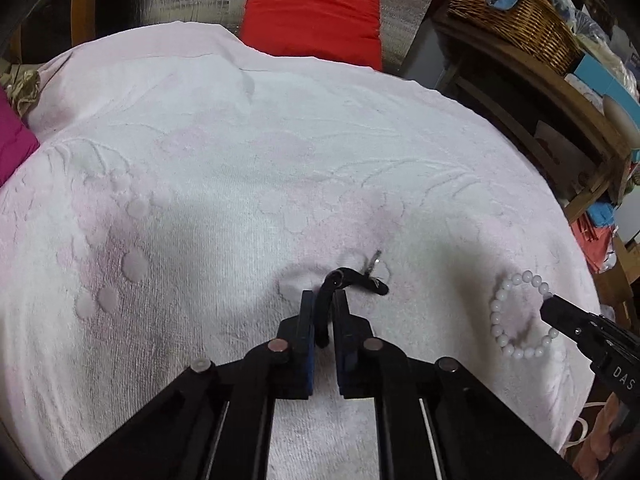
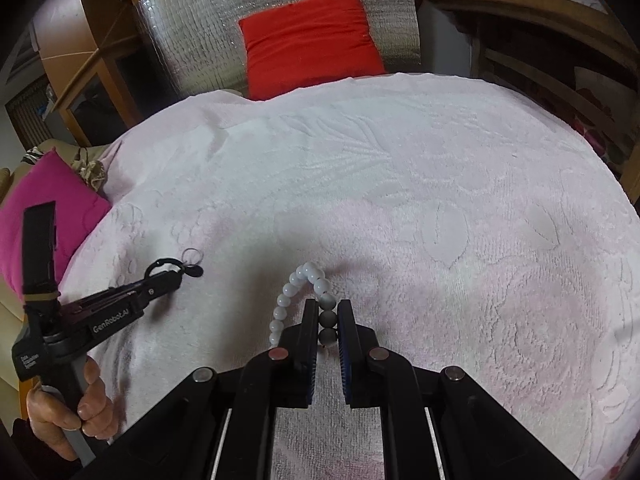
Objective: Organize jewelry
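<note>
A black cord bracelet (image 1: 352,280) with a small metal ring (image 1: 374,261) lies on the white towel (image 1: 240,184); my left gripper (image 1: 323,300) is shut on one end of the cord. The same black cord bracelet (image 2: 168,266) shows at the tip of the left gripper (image 2: 176,274) in the right wrist view, its thin ring (image 2: 193,255) resting on the towel (image 2: 440,200). A white bead bracelet (image 1: 516,312) lies to the right. My right gripper (image 2: 328,312) is shut on the white bead bracelet (image 2: 308,276), with grey-looking beads pinched between the pads. In the left wrist view the right gripper (image 1: 546,308) touches the bead loop.
A red cushion (image 1: 316,12) stands behind the towel and a magenta cushion (image 2: 48,208) lies at its left edge. A wicker basket (image 1: 516,16) sits on a wooden shelf to the right. A hand (image 2: 76,404) holds the left gripper's handle.
</note>
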{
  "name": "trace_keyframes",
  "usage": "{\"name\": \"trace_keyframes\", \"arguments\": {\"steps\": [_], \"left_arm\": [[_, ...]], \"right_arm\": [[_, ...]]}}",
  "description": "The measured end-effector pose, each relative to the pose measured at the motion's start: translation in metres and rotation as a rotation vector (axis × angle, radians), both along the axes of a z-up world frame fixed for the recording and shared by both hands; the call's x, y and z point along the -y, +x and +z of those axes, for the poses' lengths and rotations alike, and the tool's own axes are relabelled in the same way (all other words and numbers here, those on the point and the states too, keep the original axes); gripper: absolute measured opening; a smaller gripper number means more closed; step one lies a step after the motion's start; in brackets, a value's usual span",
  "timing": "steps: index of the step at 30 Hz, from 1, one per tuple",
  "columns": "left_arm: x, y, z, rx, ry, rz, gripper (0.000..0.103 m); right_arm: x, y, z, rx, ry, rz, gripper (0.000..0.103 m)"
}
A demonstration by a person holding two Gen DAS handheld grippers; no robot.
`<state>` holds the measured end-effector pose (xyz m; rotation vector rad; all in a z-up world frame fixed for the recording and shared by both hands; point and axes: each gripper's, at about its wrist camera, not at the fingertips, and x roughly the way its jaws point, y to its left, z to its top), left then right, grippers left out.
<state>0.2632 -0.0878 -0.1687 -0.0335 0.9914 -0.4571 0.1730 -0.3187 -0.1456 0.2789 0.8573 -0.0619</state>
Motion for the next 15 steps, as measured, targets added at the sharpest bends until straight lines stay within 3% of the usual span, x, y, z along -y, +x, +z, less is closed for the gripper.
{"name": "trace_keyframes", "arguments": {"steps": [10, 15], "left_arm": [[-0.015, -0.026, 0.027, 0.067, 0.008, -0.003, 0.007], [-0.024, -0.026, 0.025, 0.071, 0.04, 0.0, 0.007]], "right_arm": [[-0.008, -0.01, 0.019, 0.096, 0.031, 0.022, 0.01], [-0.015, -0.011, 0.022, 0.116, 0.037, 0.038, 0.01]]}}
